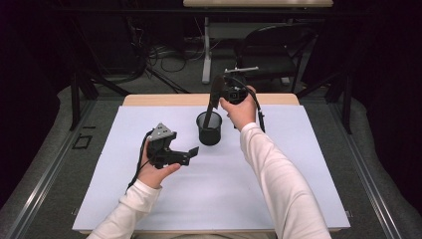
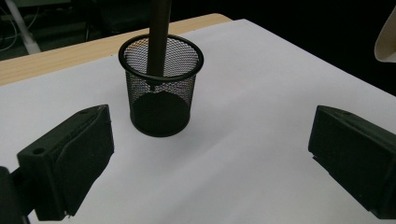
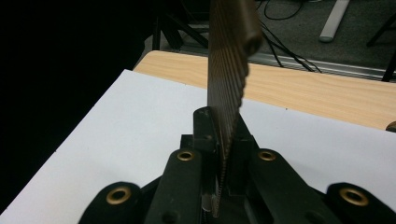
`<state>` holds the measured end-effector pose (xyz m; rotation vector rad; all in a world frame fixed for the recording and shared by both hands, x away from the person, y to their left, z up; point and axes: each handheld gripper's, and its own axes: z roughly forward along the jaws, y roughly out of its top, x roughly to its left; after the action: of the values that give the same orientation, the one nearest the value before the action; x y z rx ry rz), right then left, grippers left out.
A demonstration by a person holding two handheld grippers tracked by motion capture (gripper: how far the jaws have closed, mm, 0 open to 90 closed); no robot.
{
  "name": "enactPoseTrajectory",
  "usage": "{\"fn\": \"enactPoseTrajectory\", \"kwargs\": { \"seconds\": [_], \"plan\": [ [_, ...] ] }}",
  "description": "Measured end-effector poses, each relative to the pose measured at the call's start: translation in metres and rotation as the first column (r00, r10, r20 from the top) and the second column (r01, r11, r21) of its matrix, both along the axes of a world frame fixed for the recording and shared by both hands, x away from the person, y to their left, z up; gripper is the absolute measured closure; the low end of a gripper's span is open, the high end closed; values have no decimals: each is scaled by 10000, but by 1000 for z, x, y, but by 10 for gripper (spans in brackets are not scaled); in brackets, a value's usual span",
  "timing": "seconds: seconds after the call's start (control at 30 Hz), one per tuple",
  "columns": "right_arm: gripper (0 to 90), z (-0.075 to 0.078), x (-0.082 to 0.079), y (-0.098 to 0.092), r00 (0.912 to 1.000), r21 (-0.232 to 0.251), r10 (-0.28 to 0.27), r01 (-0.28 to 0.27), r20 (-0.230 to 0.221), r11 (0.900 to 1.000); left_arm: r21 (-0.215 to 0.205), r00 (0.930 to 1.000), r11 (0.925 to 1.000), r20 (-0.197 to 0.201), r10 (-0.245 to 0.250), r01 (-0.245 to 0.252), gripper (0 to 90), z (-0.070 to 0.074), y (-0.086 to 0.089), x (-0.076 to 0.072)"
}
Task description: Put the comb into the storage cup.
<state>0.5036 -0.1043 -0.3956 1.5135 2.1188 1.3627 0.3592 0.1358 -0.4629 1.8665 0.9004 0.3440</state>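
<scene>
A black mesh cup [image 1: 209, 128] [image 2: 160, 88] stands upright on the white sheet [image 1: 224, 194], toward the far middle. My right gripper [image 1: 221, 90] [image 3: 218, 135] is shut on a dark brown comb [image 1: 214, 99] [image 3: 228, 70], whose ridged teeth show between the jaws. The comb hangs nearly upright, and its lower end [image 2: 158, 46] reaches inside the cup, above the bottom. My left gripper [image 1: 190, 153] [image 2: 210, 144] hovers left of and nearer than the cup, aimed at it, with the jaws wide apart and nothing between them.
The sheet covers most of a wooden table, whose bare edge [image 1: 164, 99] [image 3: 299, 88] shows at the far side. Beyond it stand a black chair [image 1: 278, 50] and a white table leg [image 1: 206, 50], with cables on the floor. Dark floor flanks the table.
</scene>
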Motion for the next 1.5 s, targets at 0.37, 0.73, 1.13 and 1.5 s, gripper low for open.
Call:
{"fn": "enactPoseTrajectory", "kwargs": {
  "seconds": [0.37, 0.73, 1.13, 1.5],
  "plan": [
    [866, -6, 1, 4, 10000, -73, 44, -45, -89, 10000, -18, 10000, 10000, -19, 29, -29, 6, 0, 1, 0],
    [866, -14, 2, 5, 9998, -211, 17, -21, -189, 9998, -51, 10000, 10000, -60, -18, 17, 6, 0, 1, 0],
    [866, -24, 3, 5, 9993, -238, 28, -37, -370, 9997, -57, 10000, 10000, -64, 0, 0, 6, 0, 1, 1],
    [866, -28, 3, 9, 9990, -296, 79, -92, -437, 9995, -54, 10000, 10000, -32, 29, -29, 6, 0, 1, 1]
  ]
}}
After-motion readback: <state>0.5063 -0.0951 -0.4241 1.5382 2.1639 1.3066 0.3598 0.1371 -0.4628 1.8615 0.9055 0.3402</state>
